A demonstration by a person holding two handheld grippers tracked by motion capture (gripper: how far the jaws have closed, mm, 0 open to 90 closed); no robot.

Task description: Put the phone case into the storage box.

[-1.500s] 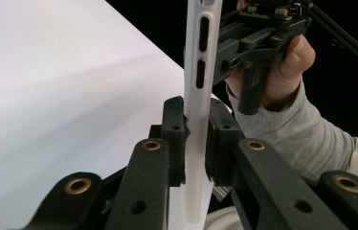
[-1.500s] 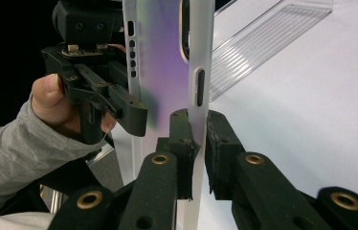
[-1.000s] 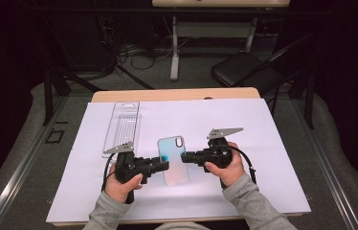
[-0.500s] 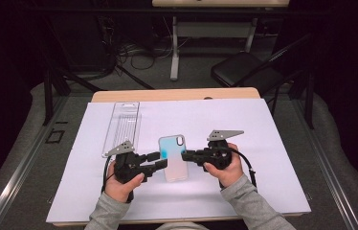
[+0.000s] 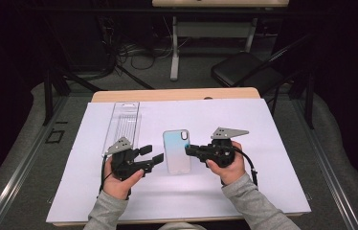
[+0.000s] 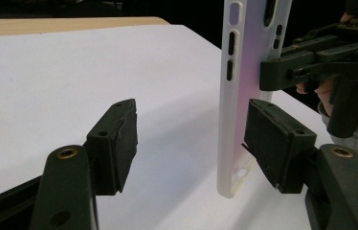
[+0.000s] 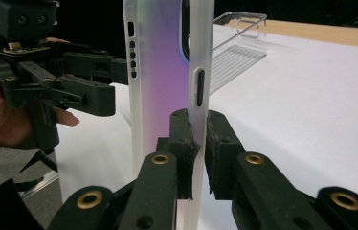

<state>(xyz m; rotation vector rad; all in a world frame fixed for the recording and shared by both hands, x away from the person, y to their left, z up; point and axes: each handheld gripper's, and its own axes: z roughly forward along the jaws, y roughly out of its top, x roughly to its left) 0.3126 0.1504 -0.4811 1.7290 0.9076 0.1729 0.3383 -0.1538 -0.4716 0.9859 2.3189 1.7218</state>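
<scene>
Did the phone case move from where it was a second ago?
No. The phone case sits in the same spot, right of the clear plastic tray, pinched by the right gripper. The left gripper fingers have just been opening off it.

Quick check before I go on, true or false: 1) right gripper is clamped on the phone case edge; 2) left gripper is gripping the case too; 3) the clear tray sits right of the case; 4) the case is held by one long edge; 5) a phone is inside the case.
1) True: the right gripper is shut on the case edge.
2) False: the left gripper has just been opening; one pad is beside the case, the other well clear.
3) False: the tray lies left of the case in the high view.
4) True: the right gripper pinches one long side wall.
5) False: the case is an empty shell.
</scene>
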